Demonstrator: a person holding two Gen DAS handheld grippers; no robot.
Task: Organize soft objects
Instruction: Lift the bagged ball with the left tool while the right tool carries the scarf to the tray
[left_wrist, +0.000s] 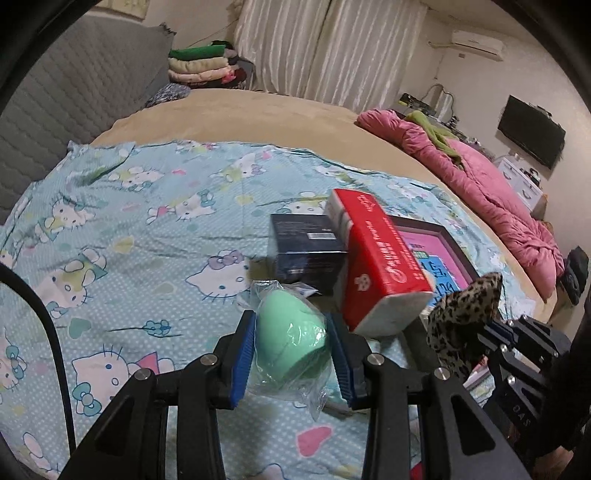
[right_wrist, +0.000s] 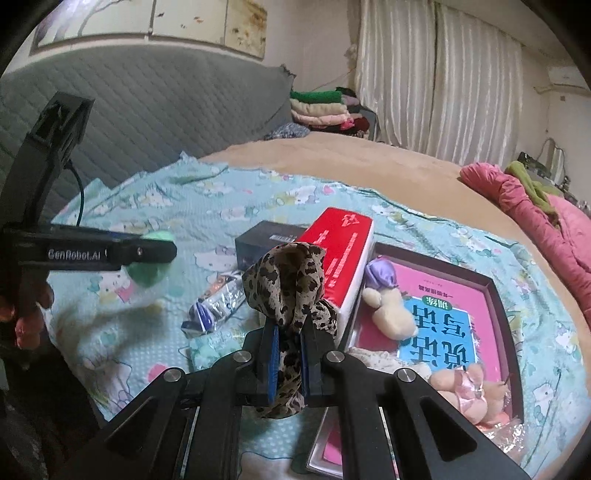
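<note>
Low in the left wrist view, the left gripper (left_wrist: 291, 350) is clamped on a green sponge (left_wrist: 291, 343) in clear wrap, held above a cartoon-print sheet (left_wrist: 147, 221). At the centre of the right wrist view, the right gripper (right_wrist: 288, 350) is pinched tight on a leopard-print cloth (right_wrist: 291, 291). The task looks partly done: plush toys (right_wrist: 391, 314) already lie in the pink-lined box (right_wrist: 495, 295) at right, while both held items still need placing.

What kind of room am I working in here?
Most likely a bedroom: a bed with a cartoon-cat sheet, a pink quilt and folded blankets stacked by the curtains.
</note>
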